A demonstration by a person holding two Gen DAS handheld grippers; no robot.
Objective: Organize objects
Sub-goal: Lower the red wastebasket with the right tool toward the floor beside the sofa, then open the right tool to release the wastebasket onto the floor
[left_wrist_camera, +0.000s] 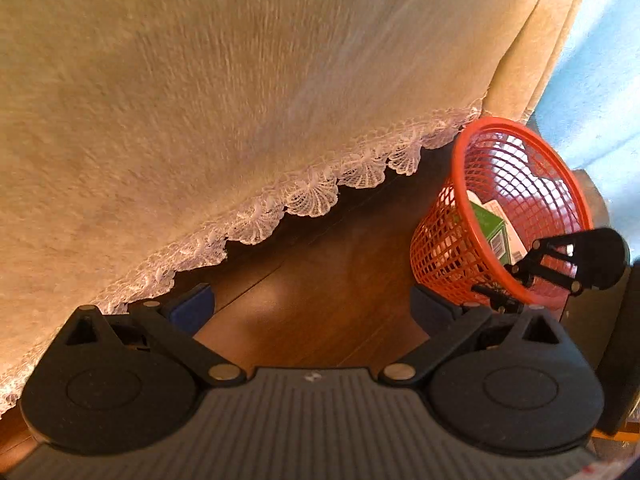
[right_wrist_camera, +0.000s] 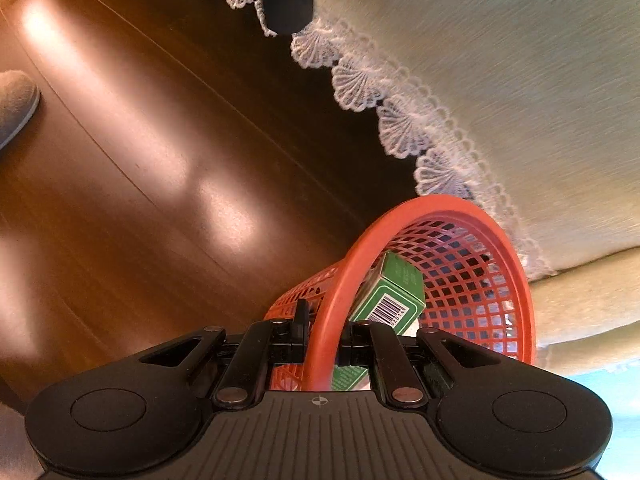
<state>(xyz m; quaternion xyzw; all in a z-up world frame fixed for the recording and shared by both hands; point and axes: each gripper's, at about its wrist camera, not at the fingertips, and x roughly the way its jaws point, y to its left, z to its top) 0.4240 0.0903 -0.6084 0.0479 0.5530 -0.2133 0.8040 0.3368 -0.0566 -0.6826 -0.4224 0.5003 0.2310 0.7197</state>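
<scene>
At the basket (right_wrist_camera: 440,216) rim, the right gripper (right_wrist_camera: 324,344) is clamped narrow on the near edge: one finger outside the mesh wall, the other inside. The basket is orange plastic mesh, tilted, its mouth turned toward the right wrist camera. Inside it lies a green box (right_wrist_camera: 394,296) with a white barcode label, resting against the wall just beyond the inner finger.

The left gripper (left_wrist_camera: 312,308) is spread wide and holds nothing; its blue pads (left_wrist_camera: 192,308) hang above the wood floor (left_wrist_camera: 320,280), well apart from each other. In the left view, the basket (left_wrist_camera: 440,256) sits to the right of that gripper, with the right gripper (left_wrist_camera: 516,280) on its rim.

A beige cloth (left_wrist_camera: 240,80) with a white lace hem (left_wrist_camera: 312,192) hangs close beside the basket, near its far rim. A grey shoe (right_wrist_camera: 16,100) rests on the floor at the left edge of the right view.
</scene>
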